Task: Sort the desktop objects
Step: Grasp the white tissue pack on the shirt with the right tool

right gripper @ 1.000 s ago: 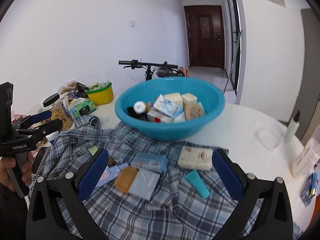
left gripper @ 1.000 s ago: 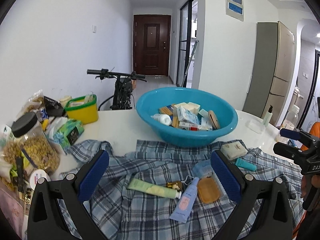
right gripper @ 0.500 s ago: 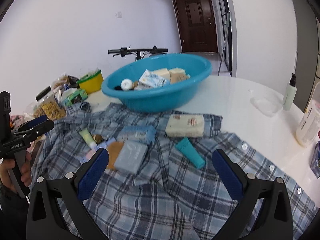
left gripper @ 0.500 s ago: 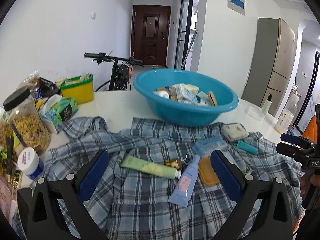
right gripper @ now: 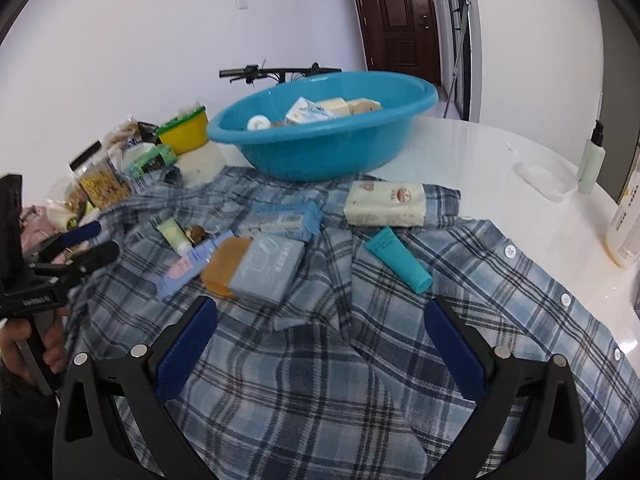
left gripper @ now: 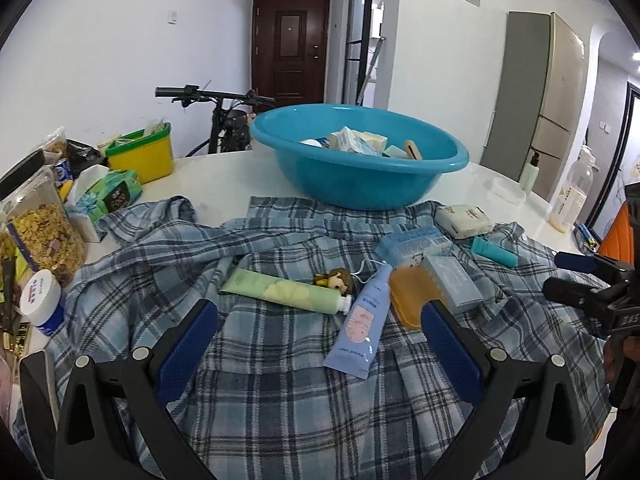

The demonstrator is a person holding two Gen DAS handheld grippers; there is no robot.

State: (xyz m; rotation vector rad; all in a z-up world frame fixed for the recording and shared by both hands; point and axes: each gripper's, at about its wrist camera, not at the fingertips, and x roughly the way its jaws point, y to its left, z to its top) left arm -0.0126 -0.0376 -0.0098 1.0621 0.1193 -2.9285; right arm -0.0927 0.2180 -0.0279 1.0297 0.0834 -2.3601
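A blue basin [left gripper: 362,178] [right gripper: 320,152] with several small boxes inside stands at the back of a plaid shirt [left gripper: 280,380] [right gripper: 360,360]. Loose on the shirt lie a green tube [left gripper: 286,291], a lilac tube [left gripper: 362,322], an orange pouch [left gripper: 410,294], a grey-blue pack [right gripper: 270,266], a teal tube [right gripper: 398,260] and a white pack [right gripper: 384,204]. My left gripper [left gripper: 320,348] hangs open above the shirt just short of the tubes. My right gripper [right gripper: 320,340] is open over bare shirt, with the teal tube ahead.
A clear jar of dried flowers [left gripper: 44,228], a small white jar [left gripper: 42,298], a tissue pack [left gripper: 108,196] and a yellow tub [left gripper: 140,156] crowd the table's left. Bottles [right gripper: 628,224] and a clear lid [right gripper: 546,180] stand on the right. A bicycle [left gripper: 224,120] is behind the table.
Both grippers have dropped lower and drawn back from the basin, so the shirt and its loose items sit closer. Both stay open and nothing has been picked up.
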